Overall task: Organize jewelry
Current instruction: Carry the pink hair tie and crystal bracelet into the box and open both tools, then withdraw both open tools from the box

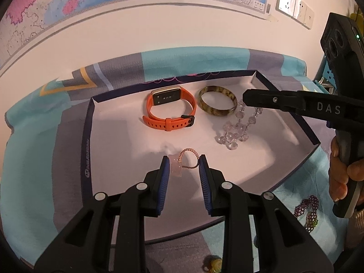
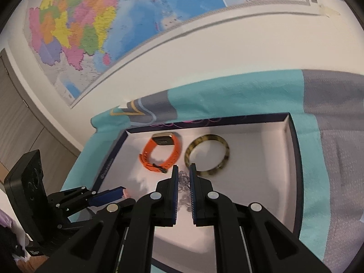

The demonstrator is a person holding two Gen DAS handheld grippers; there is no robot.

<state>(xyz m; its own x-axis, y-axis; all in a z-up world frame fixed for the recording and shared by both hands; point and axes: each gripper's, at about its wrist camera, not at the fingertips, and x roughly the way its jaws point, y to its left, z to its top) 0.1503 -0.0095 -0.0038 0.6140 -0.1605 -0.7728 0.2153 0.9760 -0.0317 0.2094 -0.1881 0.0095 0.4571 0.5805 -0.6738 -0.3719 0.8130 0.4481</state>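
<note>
A wall map hangs behind a tabletop draped in teal-grey cloth. The left gripper (image 1: 183, 159) has its jaws clenched on a pink bracelet (image 1: 182, 162) over the tray's (image 1: 87, 136) near edge. The right gripper (image 2: 183, 170), jaws nearly shut, dangles a crystal strand (image 1: 236, 127) down to the tray floor. Beyond lie a watch (image 1: 170, 111) and bangle (image 1: 217, 103); a beaded bracelet (image 1: 308, 211) waits outside, nearer the right hand (image 1: 341, 170).

I see the tray (image 1: 87, 136) on the bench cloth (image 1: 34, 136). Inside: watch (image 1: 170, 111) back left, bangle (image 1: 217, 103) right of it, bead string (image 1: 236, 129) in front of the bangle.
</note>
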